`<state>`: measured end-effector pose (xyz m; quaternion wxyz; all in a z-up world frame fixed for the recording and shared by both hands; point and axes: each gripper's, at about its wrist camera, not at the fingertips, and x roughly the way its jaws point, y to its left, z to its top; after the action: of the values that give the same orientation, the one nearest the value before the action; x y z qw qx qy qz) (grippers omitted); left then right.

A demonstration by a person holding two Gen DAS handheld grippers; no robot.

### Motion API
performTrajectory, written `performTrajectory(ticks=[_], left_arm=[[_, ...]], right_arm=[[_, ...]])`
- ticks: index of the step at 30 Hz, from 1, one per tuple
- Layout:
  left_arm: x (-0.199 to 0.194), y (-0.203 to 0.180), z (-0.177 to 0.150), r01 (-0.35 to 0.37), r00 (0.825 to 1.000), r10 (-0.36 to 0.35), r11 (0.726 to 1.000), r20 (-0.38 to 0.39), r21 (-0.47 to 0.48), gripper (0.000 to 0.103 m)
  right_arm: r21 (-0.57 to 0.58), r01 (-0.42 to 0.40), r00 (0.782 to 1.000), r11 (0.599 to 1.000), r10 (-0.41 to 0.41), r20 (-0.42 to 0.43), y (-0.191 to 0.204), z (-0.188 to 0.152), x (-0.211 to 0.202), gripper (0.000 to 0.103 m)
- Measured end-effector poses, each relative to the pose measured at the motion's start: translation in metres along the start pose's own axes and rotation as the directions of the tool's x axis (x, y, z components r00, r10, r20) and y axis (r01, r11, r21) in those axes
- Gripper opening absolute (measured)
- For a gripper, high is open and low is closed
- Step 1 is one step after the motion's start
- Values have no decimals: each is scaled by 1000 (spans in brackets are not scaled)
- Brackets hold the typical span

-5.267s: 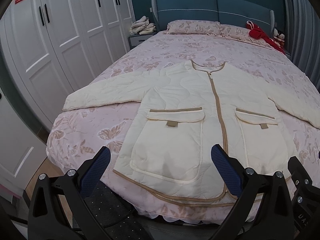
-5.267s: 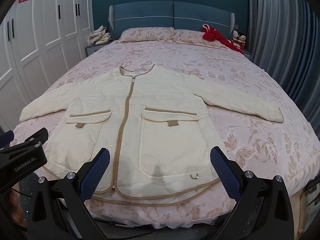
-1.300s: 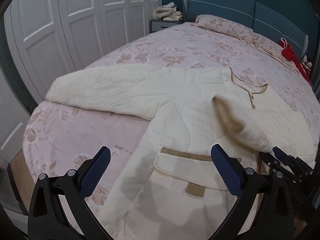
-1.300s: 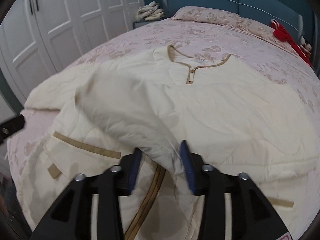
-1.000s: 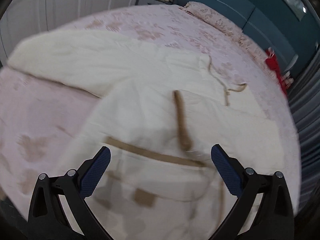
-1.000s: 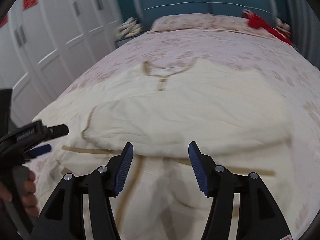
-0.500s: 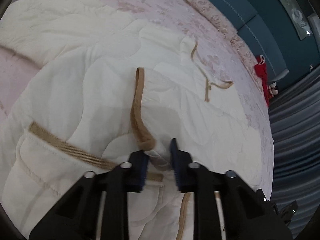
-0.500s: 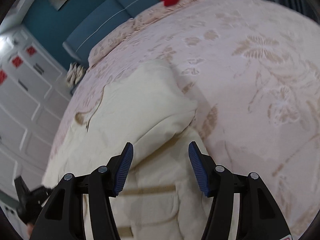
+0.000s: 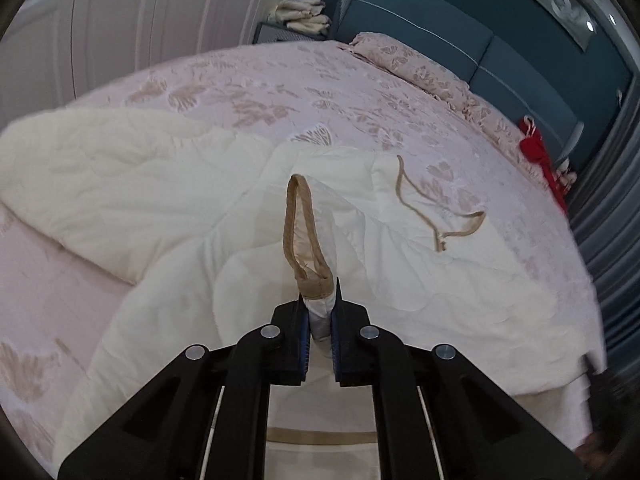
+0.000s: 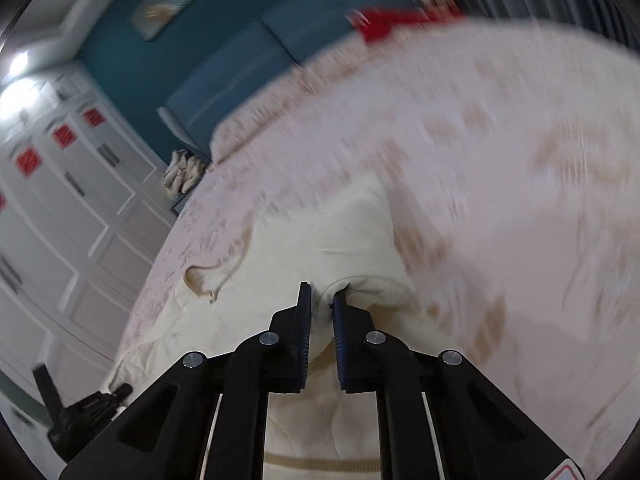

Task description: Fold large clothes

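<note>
A cream quilted jacket (image 9: 160, 184) with tan trim lies front-up on the bed, its neckline (image 9: 432, 216) pointing toward the pillows. The right sleeve is folded across the chest. My left gripper (image 9: 318, 304) is shut on that sleeve's tan-edged cuff (image 9: 304, 240), which stands up above the jaws. In the right wrist view, my right gripper (image 10: 322, 300) is closing its jaws at the jacket's (image 10: 320, 248) outer folded edge. A bunch of cream fabric is pinched between the pads. The left gripper (image 10: 80, 412) shows at the lower left there.
The pink patterned bed (image 9: 280, 92) extends beyond the jacket to a blue headboard (image 9: 440, 28). White wardrobe doors (image 9: 120, 20) line the left side. Folded cloths (image 9: 300, 16) sit on a nightstand. A red item (image 9: 536, 152) lies near the pillows, and grey curtains (image 9: 612, 240) hang on the right.
The left jaws went from wide open to shut on the sleeve cuff and now hold it raised. The right gripper swung to the jacket's right edge, rolled, and narrowed its jaws onto the fabric fold.
</note>
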<state>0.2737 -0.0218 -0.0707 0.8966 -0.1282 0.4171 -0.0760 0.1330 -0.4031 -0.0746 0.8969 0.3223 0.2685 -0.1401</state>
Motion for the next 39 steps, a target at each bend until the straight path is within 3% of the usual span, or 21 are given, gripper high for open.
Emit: performTrajectory(ticks=[2,5,7,10,15,21,24,26,29,31,34,39], left_arm=[[11,-6,-9,-54,999,54,996,-5,68,8],[33,-8,-26,-113,992,118,986,-35,126,8],[40,-6,-31,-125,991,131,983,-36,137,8],[42,-3,-33,-123,991,129,984,-36,132,8],[40,1,-33,-119,992,122,987,-26,113,8],[33,12,-22,-149,989,149,986,-6,74,8],[35,16,-19,-153,988,154,986,-13,73,8],[38,15,-21,-161,987,163,983,-13,85,8],[41,14,-24,-157,987,160,983,-16,97,9],[43,14,-26,-159,987,162,982,-18,103,9],[47,15,-28,-165,985,169,981,-24,103,9],[47,15,-29,-177,984,180,978,-18,109,9]], right_arm=[[-102,88,996,991,-88,2,11,-4,10,10],[-150,190,968,970,-211,-136,-4,-22,54,10],[-107,174,961,979,-193,-200,-19,-27,67,10],[-78,151,967,985,-164,-196,-26,-20,55,12],[-13,100,983,995,-101,-155,-37,-19,26,35],[44,39,977,998,-28,-214,-41,-16,47,36],[74,29,977,997,-12,-215,-42,-11,55,36],[104,27,984,994,-8,-178,-44,-9,49,12],[122,10,996,992,1,-86,-44,-5,30,9],[24,102,989,994,-99,-109,-38,-12,39,9],[-5,147,969,989,-145,-200,-45,-24,64,8],[-116,196,961,974,-214,-173,-20,-15,45,9]])
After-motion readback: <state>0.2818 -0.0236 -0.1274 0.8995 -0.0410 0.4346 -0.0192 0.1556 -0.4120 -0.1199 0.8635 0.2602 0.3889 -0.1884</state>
